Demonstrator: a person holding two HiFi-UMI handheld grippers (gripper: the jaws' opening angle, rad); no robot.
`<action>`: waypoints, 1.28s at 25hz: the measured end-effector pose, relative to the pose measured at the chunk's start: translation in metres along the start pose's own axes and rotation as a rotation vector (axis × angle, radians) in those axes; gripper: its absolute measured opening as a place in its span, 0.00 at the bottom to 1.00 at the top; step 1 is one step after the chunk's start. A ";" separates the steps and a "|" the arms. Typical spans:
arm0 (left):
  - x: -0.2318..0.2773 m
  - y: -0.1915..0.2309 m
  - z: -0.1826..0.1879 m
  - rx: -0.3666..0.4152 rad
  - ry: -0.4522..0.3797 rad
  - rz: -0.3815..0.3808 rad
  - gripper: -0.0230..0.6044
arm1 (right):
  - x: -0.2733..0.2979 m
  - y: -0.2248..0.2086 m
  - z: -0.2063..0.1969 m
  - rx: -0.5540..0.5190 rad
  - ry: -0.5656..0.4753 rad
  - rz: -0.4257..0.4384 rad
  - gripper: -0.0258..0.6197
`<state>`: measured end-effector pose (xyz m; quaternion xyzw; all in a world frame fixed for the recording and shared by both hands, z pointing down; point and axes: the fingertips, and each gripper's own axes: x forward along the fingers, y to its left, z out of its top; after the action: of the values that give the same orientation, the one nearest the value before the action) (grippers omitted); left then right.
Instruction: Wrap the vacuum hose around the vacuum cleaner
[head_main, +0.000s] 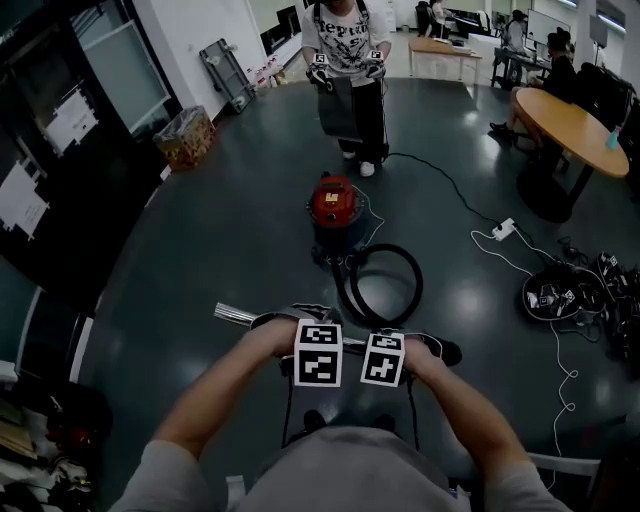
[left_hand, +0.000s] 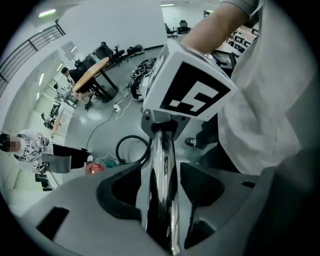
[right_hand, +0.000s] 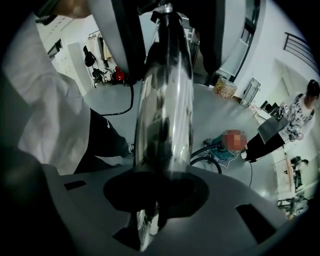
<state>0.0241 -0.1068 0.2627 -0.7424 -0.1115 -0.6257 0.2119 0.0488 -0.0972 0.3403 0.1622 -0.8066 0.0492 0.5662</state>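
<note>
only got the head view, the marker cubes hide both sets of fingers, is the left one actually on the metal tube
Observer: Yes. In the left gripper view the chrome tube runs between the fingers of the left gripper, and they sit close against it.
Operator: and the right one
Observer: The right gripper view shows the same tube passing through the right gripper. Its dark fingers wrap round the tube.
</note>
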 end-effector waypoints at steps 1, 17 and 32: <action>0.003 0.000 0.000 -0.009 0.012 -0.005 0.44 | -0.001 -0.001 -0.003 -0.011 0.004 0.001 0.19; 0.063 0.002 0.002 -0.119 -0.080 -0.109 0.31 | 0.004 -0.011 -0.042 0.003 0.037 0.112 0.18; 0.106 0.082 -0.023 -0.189 -0.239 -0.169 0.31 | 0.010 -0.119 -0.044 0.127 -0.047 -0.018 0.40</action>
<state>0.0598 -0.2007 0.3548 -0.8160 -0.1388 -0.5563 0.0729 0.1229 -0.2000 0.3532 0.2063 -0.8133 0.0914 0.5363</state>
